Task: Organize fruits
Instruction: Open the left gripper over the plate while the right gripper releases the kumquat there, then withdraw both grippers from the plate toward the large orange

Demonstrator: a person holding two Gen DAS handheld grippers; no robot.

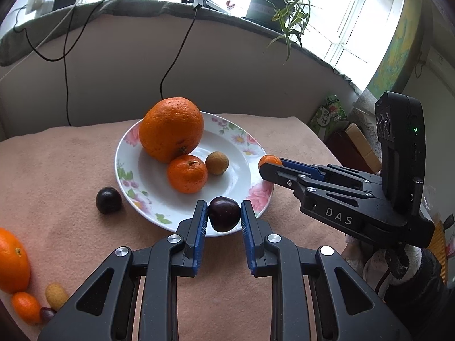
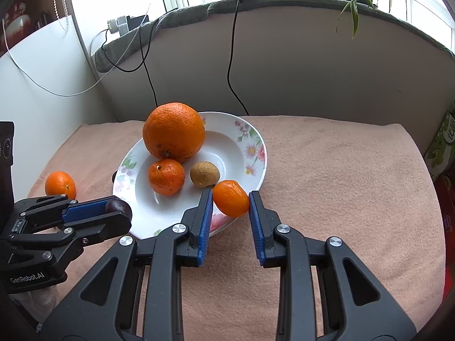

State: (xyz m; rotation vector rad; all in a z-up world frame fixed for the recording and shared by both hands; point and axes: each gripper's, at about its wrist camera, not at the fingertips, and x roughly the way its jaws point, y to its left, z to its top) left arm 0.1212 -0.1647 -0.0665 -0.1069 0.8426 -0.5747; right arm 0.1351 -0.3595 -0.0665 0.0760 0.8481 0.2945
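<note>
A white floral plate (image 1: 250, 167) (image 2: 253, 142) holds a big orange (image 1: 170, 128) (image 2: 173, 135), a mandarin (image 1: 187, 173) (image 2: 166, 176) and a tan longan (image 1: 217, 163) (image 2: 204, 174). My left gripper (image 1: 223, 214) (image 2: 118, 209) is shut on a dark plum (image 1: 223, 213) (image 2: 119, 207) over the plate's near rim. My right gripper (image 2: 231, 203) (image 1: 270, 162) is shut on a small kumquat (image 2: 230, 201) (image 1: 268, 160) at the plate's right rim.
On the peach cloth lie another dark plum (image 1: 109, 200), an orange (image 1: 11, 260) (image 2: 60, 184), a kumquat (image 1: 26, 307), a longan (image 1: 56, 295) and a small plum (image 1: 47, 314) at the left. Cables hang down the back wall (image 2: 284, 71). Boxes (image 1: 361, 145) stand right of the table.
</note>
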